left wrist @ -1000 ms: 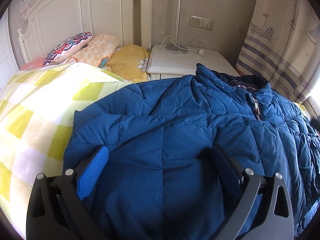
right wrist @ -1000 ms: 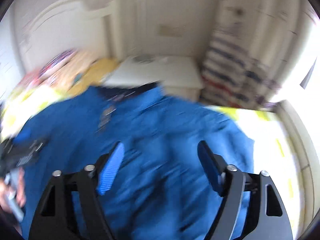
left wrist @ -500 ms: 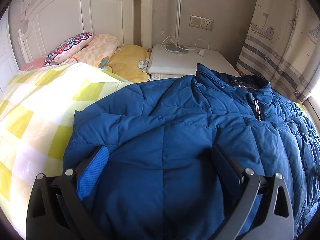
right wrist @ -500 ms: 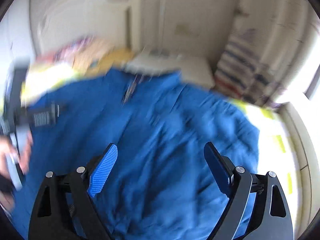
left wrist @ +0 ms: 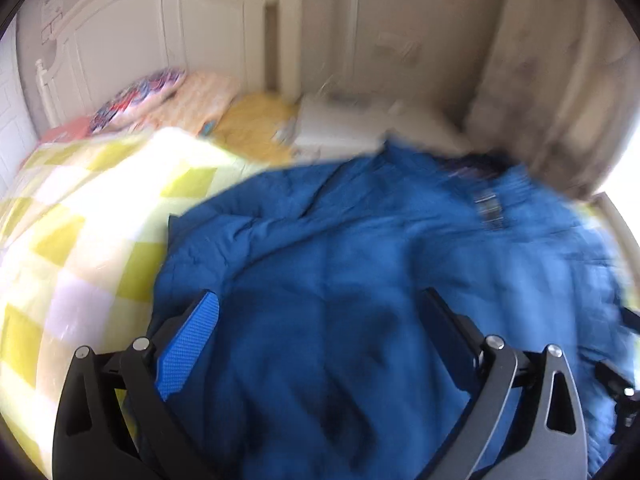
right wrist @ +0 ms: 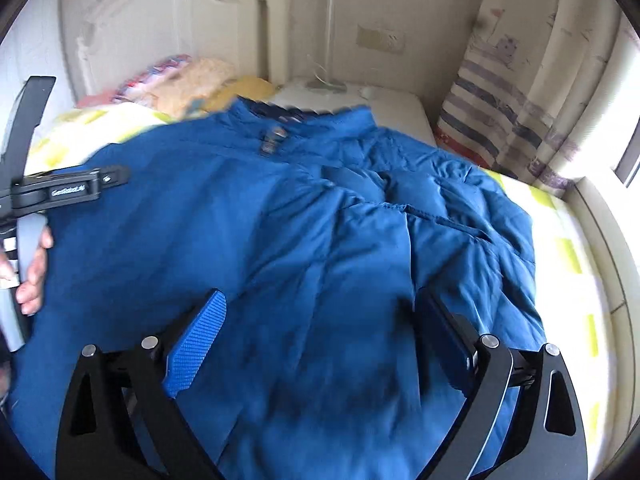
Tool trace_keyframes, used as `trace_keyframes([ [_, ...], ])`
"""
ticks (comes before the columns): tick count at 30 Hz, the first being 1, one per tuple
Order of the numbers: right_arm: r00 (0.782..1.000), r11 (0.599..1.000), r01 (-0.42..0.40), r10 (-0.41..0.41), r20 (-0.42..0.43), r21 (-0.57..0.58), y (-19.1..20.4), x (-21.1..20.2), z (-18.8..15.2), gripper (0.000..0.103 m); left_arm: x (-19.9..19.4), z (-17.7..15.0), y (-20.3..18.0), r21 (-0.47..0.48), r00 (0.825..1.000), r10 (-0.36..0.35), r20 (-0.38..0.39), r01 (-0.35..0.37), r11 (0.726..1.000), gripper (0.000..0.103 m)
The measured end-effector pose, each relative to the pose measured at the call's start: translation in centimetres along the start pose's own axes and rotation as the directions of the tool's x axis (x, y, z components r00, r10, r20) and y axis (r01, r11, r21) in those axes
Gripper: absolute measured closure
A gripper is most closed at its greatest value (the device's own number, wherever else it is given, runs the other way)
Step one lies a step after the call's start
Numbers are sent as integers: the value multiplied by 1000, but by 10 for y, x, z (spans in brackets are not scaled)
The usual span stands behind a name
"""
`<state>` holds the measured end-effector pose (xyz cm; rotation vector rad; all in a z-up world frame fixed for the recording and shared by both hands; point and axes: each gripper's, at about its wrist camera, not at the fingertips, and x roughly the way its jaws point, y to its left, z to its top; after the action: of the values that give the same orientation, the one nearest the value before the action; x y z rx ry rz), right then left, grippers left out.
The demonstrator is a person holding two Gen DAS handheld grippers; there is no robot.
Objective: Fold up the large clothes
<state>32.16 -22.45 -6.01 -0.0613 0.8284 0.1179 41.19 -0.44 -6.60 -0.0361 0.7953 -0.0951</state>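
A blue jacket (right wrist: 304, 240) is spread flat across the bed (left wrist: 80, 216), collar toward the headboard (right wrist: 160, 20), over a yellow-checked blanket (left wrist: 72, 248). The left gripper (left wrist: 320, 328) is held above the jacket's lower part, fingers set wide, nothing between them. The right gripper (right wrist: 320, 324) is held over the jacket too; its fingers have just been opening and are seen wide, with only fabric below, none gripped. In the right wrist view, a hand (right wrist: 34, 268) on the left gripper's handle is seen at the left edge. Pillows (left wrist: 168, 96) are piled at the headboard, a nightstand (right wrist: 360, 100) beside them.
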Motion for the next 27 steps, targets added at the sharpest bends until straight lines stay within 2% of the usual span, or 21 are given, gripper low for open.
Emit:
trace_keyframes([
  [1,1000,1000,-8,9,15,-15,3,-13,-6,11,-26,-10,-6,29,999,-42,29,41,999,3],
  [2,1000,999,-18,18,14,-29,7,-24,-15,11,-40,-19,-13,55,999,-46,27,45,997,3],
  [5,998,997,-47,45,-32,-60,16,-30,-40,11,-64,-56,-35,130,998,-54,-41,59,990,3],
  [6,997,997,-37,32,-68,-70,18,-22,-49,11,-64,-75,-44,167,995,-56,-85,70,983,3],
  [8,986,997,-27,16,-164,-65,18,4,-66,9,-52,-98,-56,226,990,-11,-143,44,973,2],
  [9,991,998,-33,27,-133,-45,15,3,-69,7,-45,-108,-58,252,988,15,-156,25,967,2],
  [10,990,999,-36,31,-139,-37,14,2,-70,6,-46,-112,-58,258,992,15,-122,17,966,2],
  [13,988,999,-21,16,-154,-35,11,-22,-70,7,-55,-108,-50,225,989,45,-142,-12,974,2],
  [16,995,999,5,-9,-98,-43,0,-50,-80,7,-84,-114,-33,190,993,88,-83,-71,979,2],
  [18,992,999,42,-42,-122,-8,-16,-47,-91,6,-86,-121,-19,177,986,138,-92,-121,977,2],
  [19,983,998,60,-54,-173,28,-30,-36,-100,6,-79,-128,-9,165,977,173,-124,-152,975,2],
  [20,983,998,34,-22,-182,61,-37,-31,-106,5,-72,-134,1,140,973,167,-157,-145,979,2],
  [21,988,996,10,4,-155,86,-42,-34,-109,5,-70,-134,14,75,980,103,-172,-91,993,2],
  [22,990,996,12,1,-143,93,-42,-37,-110,5,-74,-132,19,53,980,108,-170,-100,994,2],
  [24,992,993,47,-33,-124,105,-37,-53,-112,5,-84,-131,20,51,974,169,-149,-163,985,3],
  [25,997,994,22,-12,-82,111,-30,-68,-112,5,-95,-132,18,47,980,159,-118,-155,987,3],
  [27,998,996,-57,59,-26,75,-11,-89,-117,5,-118,-137,8,51,994,76,-79,-73,996,3],
])
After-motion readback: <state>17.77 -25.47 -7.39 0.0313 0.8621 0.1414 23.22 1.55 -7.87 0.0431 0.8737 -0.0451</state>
